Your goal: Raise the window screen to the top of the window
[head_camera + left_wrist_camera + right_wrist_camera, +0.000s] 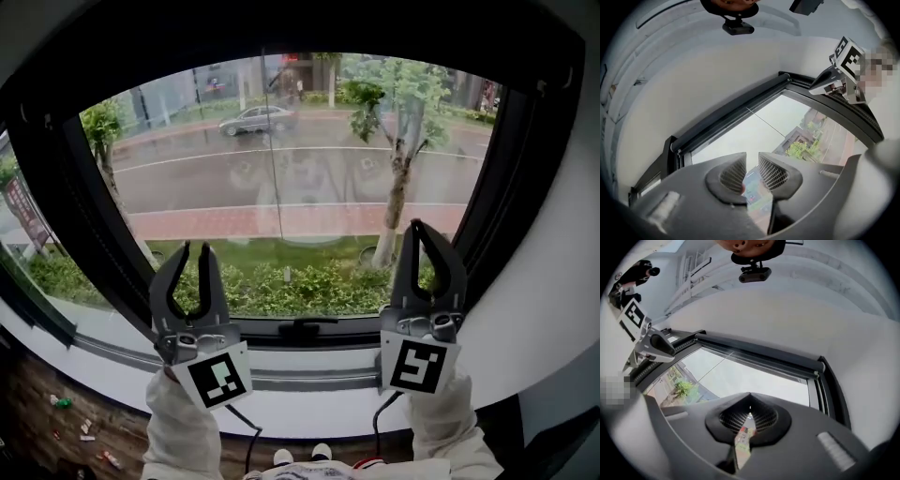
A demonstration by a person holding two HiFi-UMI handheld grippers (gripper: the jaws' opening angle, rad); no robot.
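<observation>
Left sleeve [183, 436]: white, at the head view's bottom edge, under the left gripper.
Left gripper [194, 248]: held up before the window's lower left part, tips toward the glass. Jaws a little apart, with a narrow gap between the ribbed pads and nothing in it.
Sill [309, 405]: white, along the window's bottom edge. Both grippers' marker cubes show in front of it.
Car [258, 119]: grey, on the wet road outside, upper left of centre.
Thin line [273, 141]: runs down the pane near its middle. Cannot tell whether it is a cord or a seam.
Window [511, 187]: black frame, wide pane, and the street shows sharp through the glass.
Screen [759, 353]: rolled into the dark casing along the window's top edge, seen in both gripper views, well apart from both grippers.
Handle [305, 328]: black, on the bottom rail, between the two grippers.
Tree [403, 141]: outside, right of centre, above a hedge [281, 286].
Right gripper [417, 225]: held up before the window's lower right part. Jaws closed tip to tip, gripping nothing.
Right sleeve [450, 427]: white, under the right gripper.
</observation>
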